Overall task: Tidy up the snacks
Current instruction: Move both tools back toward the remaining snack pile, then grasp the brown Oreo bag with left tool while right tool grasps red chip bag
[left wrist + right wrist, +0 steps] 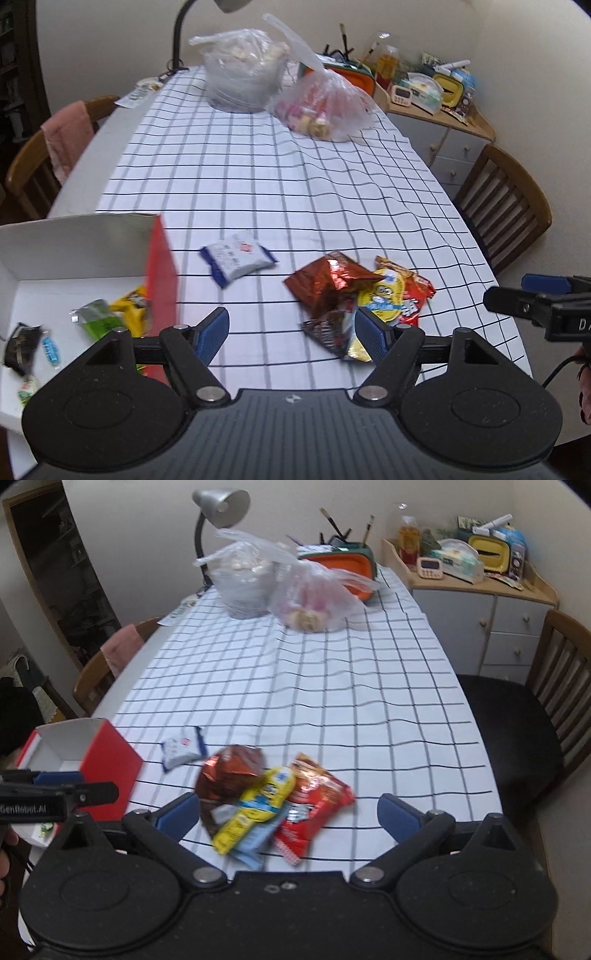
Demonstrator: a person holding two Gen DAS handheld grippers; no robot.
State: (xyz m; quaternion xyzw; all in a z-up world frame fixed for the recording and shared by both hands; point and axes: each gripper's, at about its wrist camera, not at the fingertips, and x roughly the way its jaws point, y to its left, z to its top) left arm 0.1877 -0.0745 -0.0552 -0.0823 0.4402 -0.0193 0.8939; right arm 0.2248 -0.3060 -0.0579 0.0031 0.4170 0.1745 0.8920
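Observation:
A pile of snack packets lies on the checked tablecloth: a brown foil bag, a yellow packet and a red packet. A blue-and-white packet lies apart to the left. A red box with a white inside holds several small snacks. My left gripper is open and empty, just left of the pile. My right gripper is open and empty, with the pile between its fingers.
Two clear plastic bags of food stand at the table's far end beside a desk lamp and an orange container. Wooden chairs flank the table. A cluttered sideboard stands at the back right.

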